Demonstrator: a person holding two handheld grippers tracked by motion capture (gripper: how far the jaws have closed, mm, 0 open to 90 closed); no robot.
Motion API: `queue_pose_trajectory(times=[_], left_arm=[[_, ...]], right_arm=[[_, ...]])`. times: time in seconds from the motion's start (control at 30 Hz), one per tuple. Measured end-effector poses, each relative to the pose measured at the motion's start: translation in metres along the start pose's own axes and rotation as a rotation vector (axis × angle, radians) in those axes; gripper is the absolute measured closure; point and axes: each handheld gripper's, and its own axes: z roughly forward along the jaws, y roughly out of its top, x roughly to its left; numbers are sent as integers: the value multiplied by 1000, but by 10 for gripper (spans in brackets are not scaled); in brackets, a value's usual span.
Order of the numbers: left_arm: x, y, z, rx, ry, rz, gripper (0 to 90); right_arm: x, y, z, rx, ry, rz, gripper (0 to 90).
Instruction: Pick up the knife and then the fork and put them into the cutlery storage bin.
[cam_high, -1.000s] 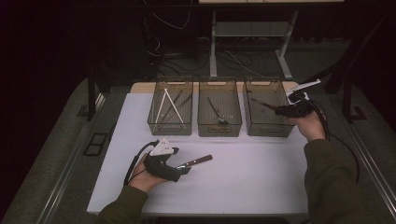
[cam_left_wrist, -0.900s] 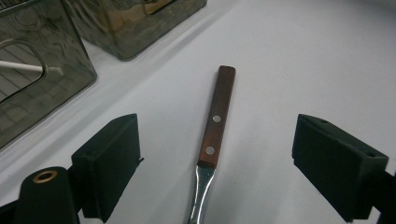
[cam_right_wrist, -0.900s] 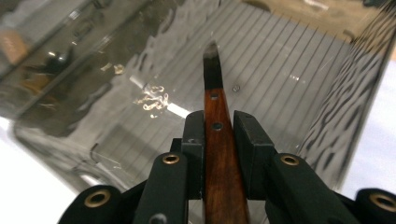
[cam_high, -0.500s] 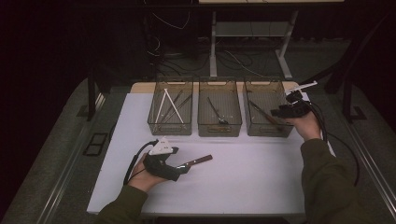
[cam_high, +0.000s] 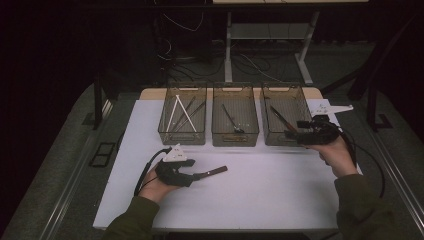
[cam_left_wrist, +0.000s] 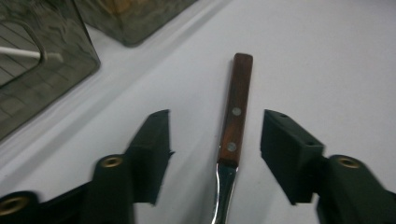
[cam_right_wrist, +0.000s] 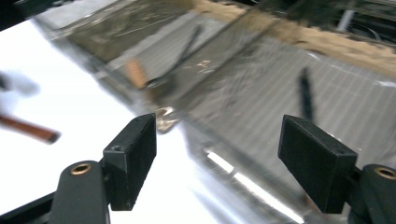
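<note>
Three mesh bins (cam_high: 235, 131) each hold utensils (cam_high: 231, 120).

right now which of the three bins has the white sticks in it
The left bin, farthest from the right gripper: white sticks lean in it. The middle bin and right bin hold dark utensils.

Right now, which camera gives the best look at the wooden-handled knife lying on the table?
The left gripper view: the knife lies between the left gripper's open jaws, its brown riveted handle and the start of its metal blade sharp. The high view shows it small and dark. The right gripper view catches a blurred handle end.
</note>
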Motion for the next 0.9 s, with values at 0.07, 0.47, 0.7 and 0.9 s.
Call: queue_pose_trajectory(times=[0.07, 0.47, 0.7, 0.9], left_arm=[[2, 0, 2, 19, -9, 10, 505], [2, 3, 13, 108, -76, 75, 673], [0, 7, 18, 153, -73, 121, 701], [0, 7, 19, 146, -91, 144, 755]], right_arm=[[11, -6, -2, 5, 29, -20, 265], [56, -52, -10, -12, 172, -84, 211], [70, -72, -7, 29, 210, -117, 202], [74, -73, -2, 29, 225, -125, 197]])
